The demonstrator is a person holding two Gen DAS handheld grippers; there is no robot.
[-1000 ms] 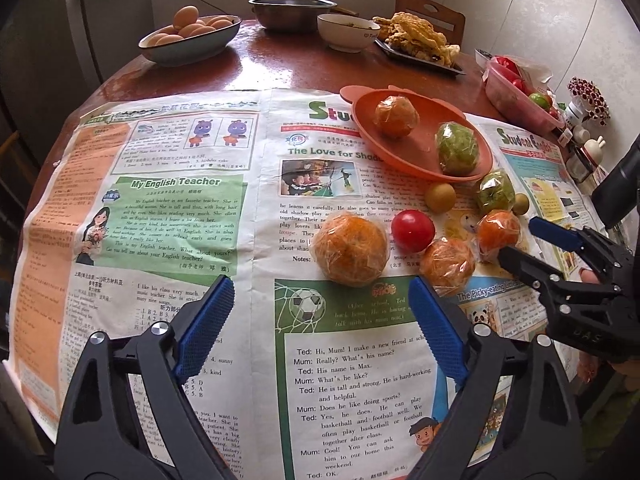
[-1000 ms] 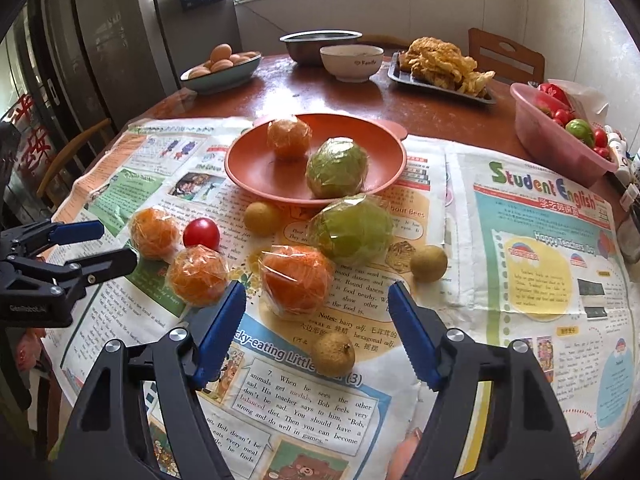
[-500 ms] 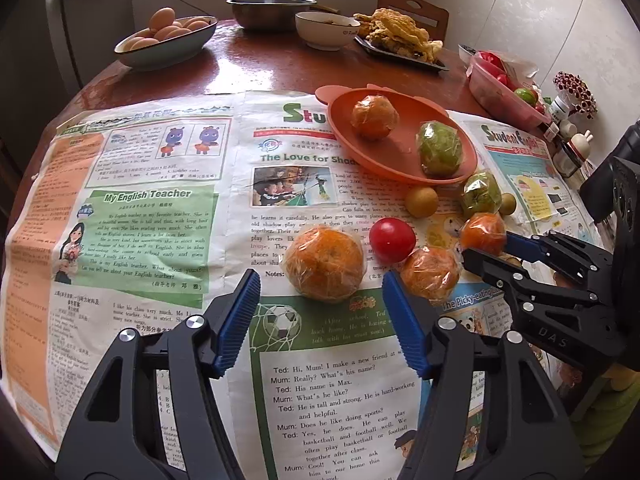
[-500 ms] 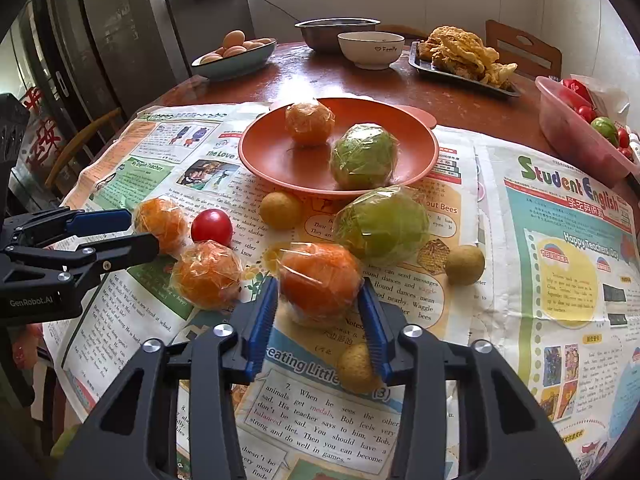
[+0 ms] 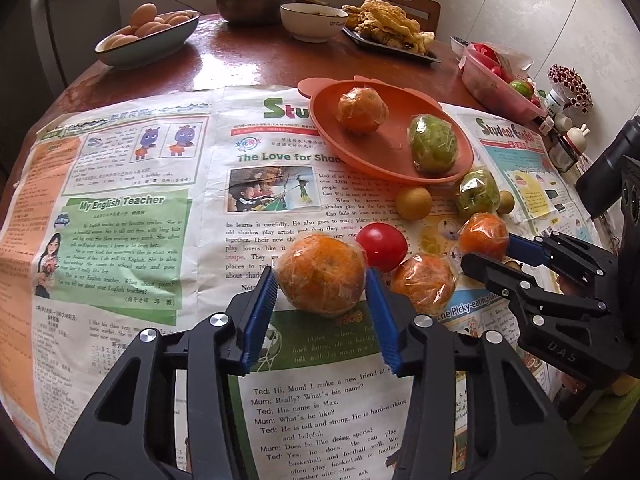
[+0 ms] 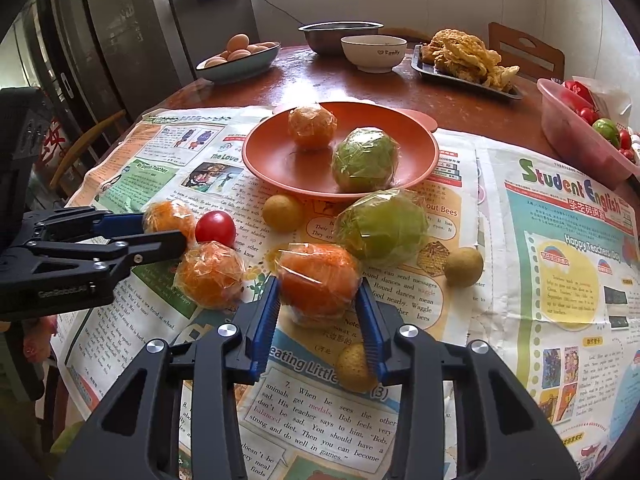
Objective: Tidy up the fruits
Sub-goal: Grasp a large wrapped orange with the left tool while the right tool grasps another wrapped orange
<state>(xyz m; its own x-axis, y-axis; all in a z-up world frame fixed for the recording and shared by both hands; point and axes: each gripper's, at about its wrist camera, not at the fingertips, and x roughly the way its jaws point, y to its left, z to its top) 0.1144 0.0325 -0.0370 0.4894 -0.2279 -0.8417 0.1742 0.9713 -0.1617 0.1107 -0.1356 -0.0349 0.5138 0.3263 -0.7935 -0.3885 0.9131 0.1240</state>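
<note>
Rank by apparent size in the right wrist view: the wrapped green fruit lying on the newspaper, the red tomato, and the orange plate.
1. Round orange plastic plate, clearly largest.
2. Plastic-wrapped green fruit on the newspaper.
3. Small red tomato, smallest.
The gaps are wide enough that nearness to the camera does not blur the order.

A blue-rimmed bowl of brown eggs (image 5: pixel 146 30) sits near a steel basin (image 5: pixel 256 2) (white ceramic bowl (image 5: pixel 313 22) beside it).

A round reddish-brown worktop (image 6: pixel 320 84) is carrying spread newspaper sheets (image 6: pixel 552 240) across its near half. Toward its far edge, a bowl of eggs (image 6: pixel 236 60), a steel basin (image 6: pixel 340 34), a white bowl (image 6: pixel 374 54) and a tray of fried food (image 6: pixel 464 66) are sitting directly on it.
</note>
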